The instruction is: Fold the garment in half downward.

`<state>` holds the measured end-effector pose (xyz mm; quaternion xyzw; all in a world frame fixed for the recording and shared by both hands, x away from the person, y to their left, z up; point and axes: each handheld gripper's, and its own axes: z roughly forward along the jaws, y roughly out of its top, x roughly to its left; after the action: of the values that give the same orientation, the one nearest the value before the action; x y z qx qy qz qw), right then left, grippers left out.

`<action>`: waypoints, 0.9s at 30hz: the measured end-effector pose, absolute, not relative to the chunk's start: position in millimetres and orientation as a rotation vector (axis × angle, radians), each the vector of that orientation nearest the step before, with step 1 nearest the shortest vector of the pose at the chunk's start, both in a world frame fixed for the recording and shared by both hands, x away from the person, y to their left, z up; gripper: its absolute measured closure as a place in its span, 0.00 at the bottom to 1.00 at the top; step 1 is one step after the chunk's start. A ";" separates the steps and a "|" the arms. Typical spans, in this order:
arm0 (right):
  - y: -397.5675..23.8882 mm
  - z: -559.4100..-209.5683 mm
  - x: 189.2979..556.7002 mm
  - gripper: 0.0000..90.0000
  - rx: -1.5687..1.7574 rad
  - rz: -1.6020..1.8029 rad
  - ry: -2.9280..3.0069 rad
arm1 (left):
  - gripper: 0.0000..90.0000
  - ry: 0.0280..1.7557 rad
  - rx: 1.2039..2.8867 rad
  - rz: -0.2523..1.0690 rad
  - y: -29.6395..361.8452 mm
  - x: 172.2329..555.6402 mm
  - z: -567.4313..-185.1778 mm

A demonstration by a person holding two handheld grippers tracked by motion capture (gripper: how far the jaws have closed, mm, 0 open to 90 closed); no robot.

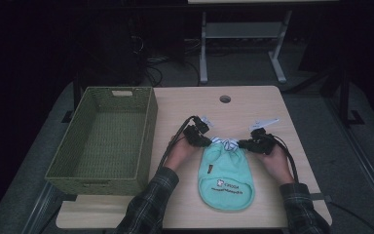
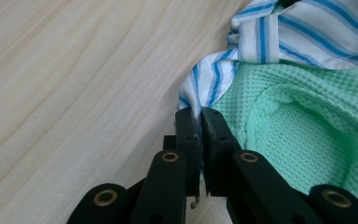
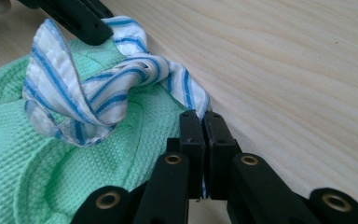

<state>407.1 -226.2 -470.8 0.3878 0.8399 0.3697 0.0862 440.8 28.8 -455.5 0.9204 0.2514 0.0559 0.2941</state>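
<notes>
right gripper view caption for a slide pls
Right gripper shut on the striped tie of a green knit hat, wooden table beside.

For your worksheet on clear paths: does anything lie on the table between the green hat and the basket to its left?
Nothing visible does. The hat lies on the table right of the basket; between them is bare wood, crossed by the person's left forearm. Both tools, left and right, are shut on the hat's striped tie.

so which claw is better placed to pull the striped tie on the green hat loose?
Near even; slight edge to the right claw. Both are shut on ends of the striped tie of the green hat. The left claw pinches its strip right at the hat's edge, so it looks better as anchor.
</notes>
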 end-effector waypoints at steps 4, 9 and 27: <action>-226.5 -466.3 408.7 0.98 1.165 1.109 2.506 | 0.96 0.703 2.437 0.178 31.1 439.1 -453.8; -228.1 -452.2 407.8 0.98 1.145 1.179 2.488 | 0.96 0.715 2.373 0.181 40.7 436.5 -443.7; -216.7 -407.6 407.5 0.98 1.021 1.208 2.457 | 0.96 0.677 2.259 0.288 62.9 425.8 -398.9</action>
<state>407.5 -216.7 -407.6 0.3473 0.8359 0.4108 0.1094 425.8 62.9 -398.9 0.8821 0.2644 0.1124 0.3734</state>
